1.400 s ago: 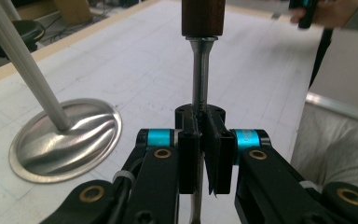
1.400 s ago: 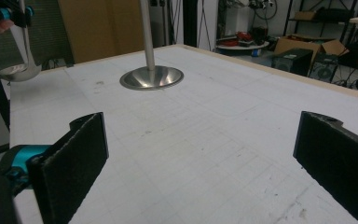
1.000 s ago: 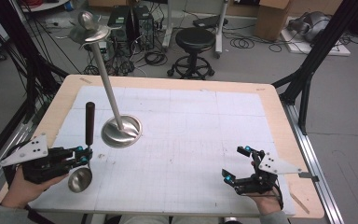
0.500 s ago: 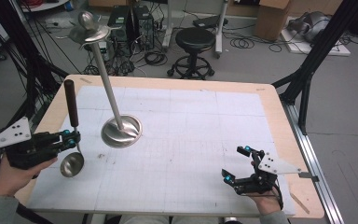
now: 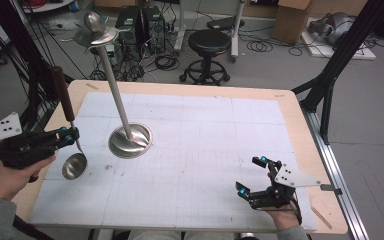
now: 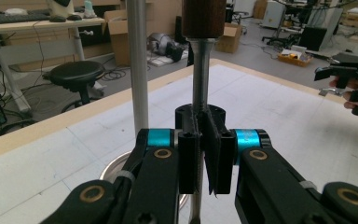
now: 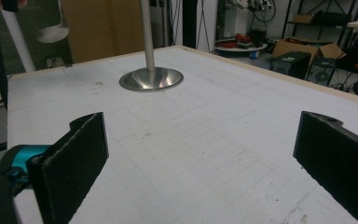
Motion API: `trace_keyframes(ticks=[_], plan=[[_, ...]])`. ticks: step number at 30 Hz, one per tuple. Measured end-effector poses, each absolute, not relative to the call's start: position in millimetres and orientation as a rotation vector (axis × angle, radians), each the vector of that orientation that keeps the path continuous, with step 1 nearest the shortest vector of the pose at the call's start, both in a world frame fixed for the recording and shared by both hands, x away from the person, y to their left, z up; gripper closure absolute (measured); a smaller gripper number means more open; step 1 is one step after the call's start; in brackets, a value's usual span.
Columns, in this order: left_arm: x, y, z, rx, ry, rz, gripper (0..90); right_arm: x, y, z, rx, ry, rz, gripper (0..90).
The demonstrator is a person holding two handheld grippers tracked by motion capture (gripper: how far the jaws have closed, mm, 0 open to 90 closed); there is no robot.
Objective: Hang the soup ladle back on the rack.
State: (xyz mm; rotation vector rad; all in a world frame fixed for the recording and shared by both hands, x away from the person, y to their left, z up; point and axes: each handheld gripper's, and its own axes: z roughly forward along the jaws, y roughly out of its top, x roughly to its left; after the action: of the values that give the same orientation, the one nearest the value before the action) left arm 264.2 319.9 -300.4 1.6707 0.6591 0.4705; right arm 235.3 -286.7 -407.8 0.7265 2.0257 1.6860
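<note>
the left gripper (image 5: 70,135) is clamped on the thin steel shaft of a ladle (image 5: 74,165), held upright over the table's left edge, probably stiff, slick and top-heavy under its wooden handle, while the right gripper (image 5: 252,176) rests agape.

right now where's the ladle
In the high view the ladle is at the table's left side, held upright by the left gripper on its metal shaft, bowl down, just left of the stand's round base.

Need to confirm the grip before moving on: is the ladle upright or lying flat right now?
Upright. The ladle hangs in the left gripper, dark handle up, bowl down, above the table.
</note>
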Motion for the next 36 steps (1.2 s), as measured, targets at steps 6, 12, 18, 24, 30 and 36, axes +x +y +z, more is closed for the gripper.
trace_keyframes(ticks=[6,12,18,24,30,36], plan=[[274,324,-296,1.664,0.643,0.431,84.3,236,-287,-408,0.726,2.028,1.687,1.8],[284,324,-289,1.688,0.639,0.451,84.3,236,-286,-407,0.728,2.024,1.694,1.8],[288,327,-283,1.667,0.646,0.467,84.3,237,-286,-407,0.73,2.031,1.697,1.8],[294,328,-279,1.659,0.649,0.46,84.3,237,-284,-407,0.729,2.03,1.702,1.8],[302,331,-276,1.629,0.657,0.447,84.3,235,-284,-408,0.723,2.038,1.695,1.8],[306,329,-275,1.613,0.65,0.429,84.3,232,-285,-407,0.721,2.037,1.698,1.8]])
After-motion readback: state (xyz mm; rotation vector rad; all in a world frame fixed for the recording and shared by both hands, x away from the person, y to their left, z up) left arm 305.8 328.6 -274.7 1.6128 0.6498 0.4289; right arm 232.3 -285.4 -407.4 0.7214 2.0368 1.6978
